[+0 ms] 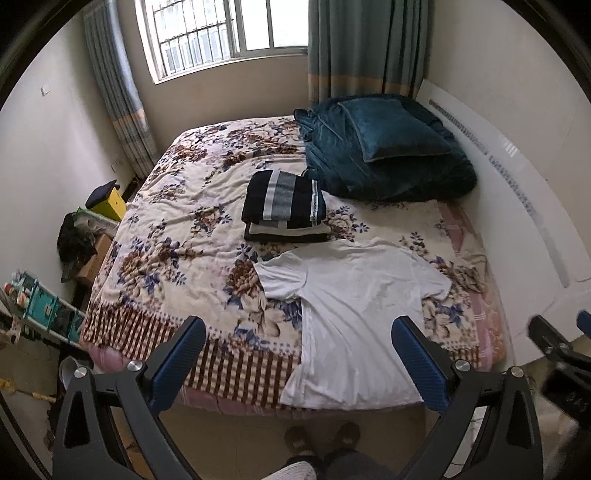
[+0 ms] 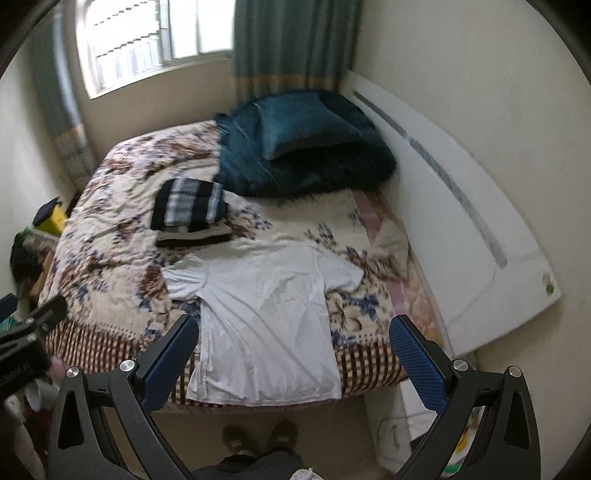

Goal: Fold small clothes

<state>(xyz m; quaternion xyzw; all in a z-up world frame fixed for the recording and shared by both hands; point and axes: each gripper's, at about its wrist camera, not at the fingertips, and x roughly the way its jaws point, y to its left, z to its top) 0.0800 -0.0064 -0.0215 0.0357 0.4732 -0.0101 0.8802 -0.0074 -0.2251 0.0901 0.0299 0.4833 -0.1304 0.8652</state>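
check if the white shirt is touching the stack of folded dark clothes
Cannot tell. In the left wrist view the white t-shirt collar reaches the folded stack base; neither view shows contact or gap plainly.

a home bedroom: a bed (image 1: 166, 236) under a floral blanket, a teal pillow (image 1: 391, 129) on a heaped quilt, curtains (image 1: 365, 48) beside a barred window (image 1: 221, 33), clutter along the wall.

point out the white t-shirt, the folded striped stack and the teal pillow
white t-shirt (image 1: 354, 310), left wrist view, middle of its body
folded striped stack (image 1: 284, 206), left wrist view, top garment's grey stripe
teal pillow (image 2: 303, 122), right wrist view, centre of its face
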